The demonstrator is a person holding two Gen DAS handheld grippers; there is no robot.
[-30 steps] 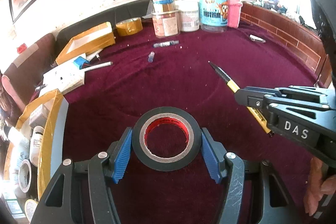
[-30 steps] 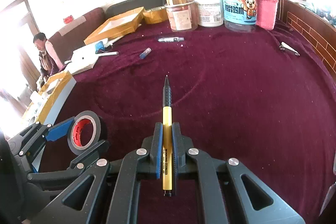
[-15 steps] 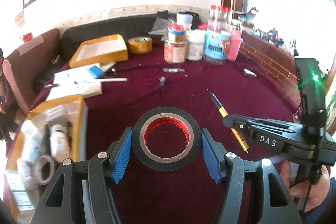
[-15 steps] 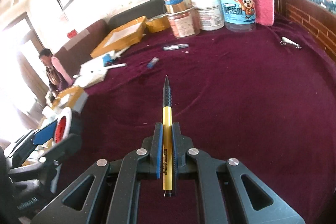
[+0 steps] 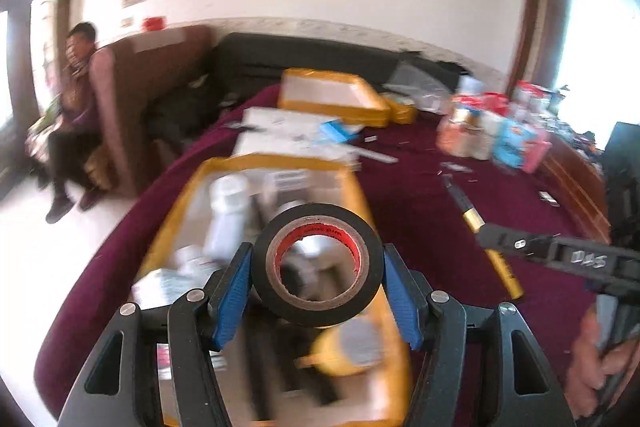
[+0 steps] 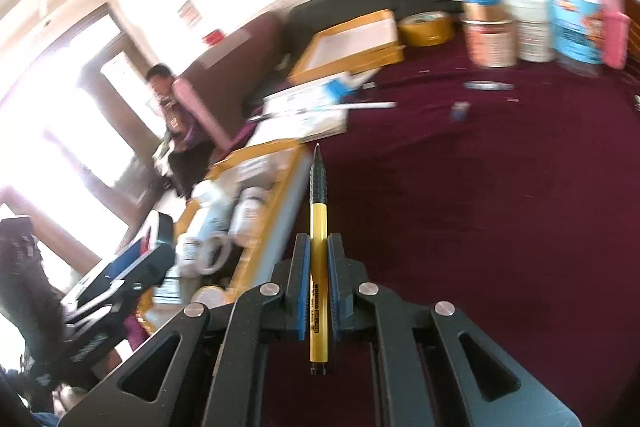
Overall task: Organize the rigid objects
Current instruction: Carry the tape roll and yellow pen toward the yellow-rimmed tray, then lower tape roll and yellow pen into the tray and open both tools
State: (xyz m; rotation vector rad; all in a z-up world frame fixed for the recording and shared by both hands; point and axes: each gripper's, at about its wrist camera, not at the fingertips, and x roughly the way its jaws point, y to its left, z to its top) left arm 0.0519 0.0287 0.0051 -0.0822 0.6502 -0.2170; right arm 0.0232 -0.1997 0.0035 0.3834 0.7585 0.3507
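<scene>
My left gripper (image 5: 317, 257) is shut on a black tape roll (image 5: 264, 267) with a red core, gripped across its width by the blue pads. It hangs over a yellow-rimmed open box (image 5: 188, 195) that holds white bottles and other small items. My right gripper (image 6: 319, 247) is shut on a yellow and black pen (image 6: 319, 223), whose tip points forward beside the box's right wall (image 6: 280, 219). In the left wrist view the right gripper (image 5: 492, 239) and its pen (image 5: 470, 217) come in from the right. The left gripper's body (image 6: 128, 267) shows at the left of the right wrist view.
On the dark red tablecloth lie a second yellow box (image 5: 332, 99), papers (image 5: 288, 139), a yellow tape roll (image 6: 426, 27), a marker (image 6: 488, 85) and a small blue item (image 6: 460, 109). Jars (image 5: 488, 135) crowd the far right. A person (image 5: 76, 99) sits at the left.
Both views have swung left and blurred. The tape roll, earlier over bare cloth, now hangs over the yellow-rimmed box. The pen has come up beside that box. Both grips are unchanged.
</scene>
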